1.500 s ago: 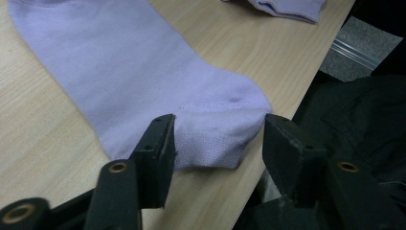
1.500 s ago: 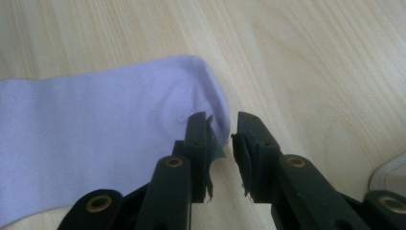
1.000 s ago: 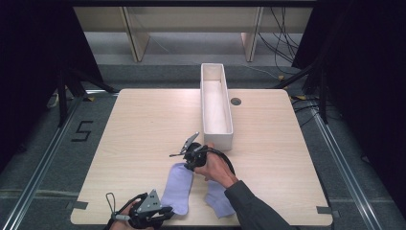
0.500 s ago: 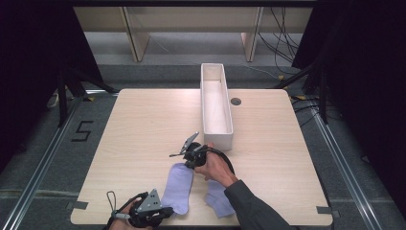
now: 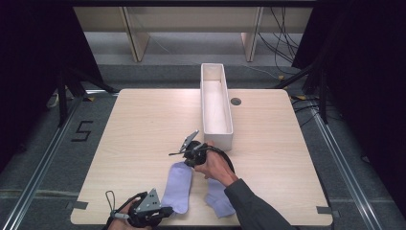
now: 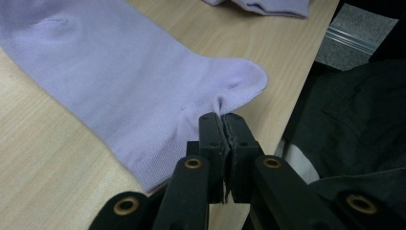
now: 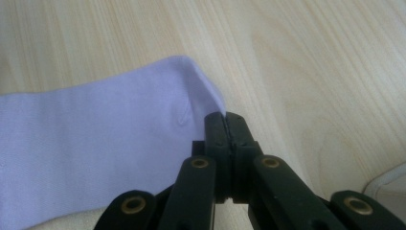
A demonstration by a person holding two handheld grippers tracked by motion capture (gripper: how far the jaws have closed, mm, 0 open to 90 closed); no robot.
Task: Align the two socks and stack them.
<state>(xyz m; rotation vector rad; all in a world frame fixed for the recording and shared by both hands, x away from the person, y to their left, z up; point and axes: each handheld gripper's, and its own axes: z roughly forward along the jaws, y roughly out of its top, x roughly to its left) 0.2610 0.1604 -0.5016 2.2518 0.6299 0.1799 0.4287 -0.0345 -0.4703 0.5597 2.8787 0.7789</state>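
Left gripper: jaws pressed together on a pinch of fabric at the near end of the left sock; it sits at the table's near edge in the high view; the jaws have just finished closing on the cloth
Right gripper: jaws closed on the far corner of the same sock; the cloth rises in a small fold at the tips; in the high view it sits at the sock's far end; these jaws too have just been closing
Left sock: pale lilac, fine knit, lying flat and lengthwise on the table, near end towards the person; seam line visible near the pinched end
Second sock: same lilac colour; lies just beside the first, to its right, partly under the person's right forearm
White tray: long, narrow, open-topped; stands beyond the right gripper, near end close to that hand; nothing seen inside
Table: light wood grain; a small dark round inset lies right of the tray
Edges: the left gripper works right at the near table edge; dark clothing lies beyond that edge in the left gripper view
Open room: bare tabletop left of the tray and left of the socks; bare strip right of the tray
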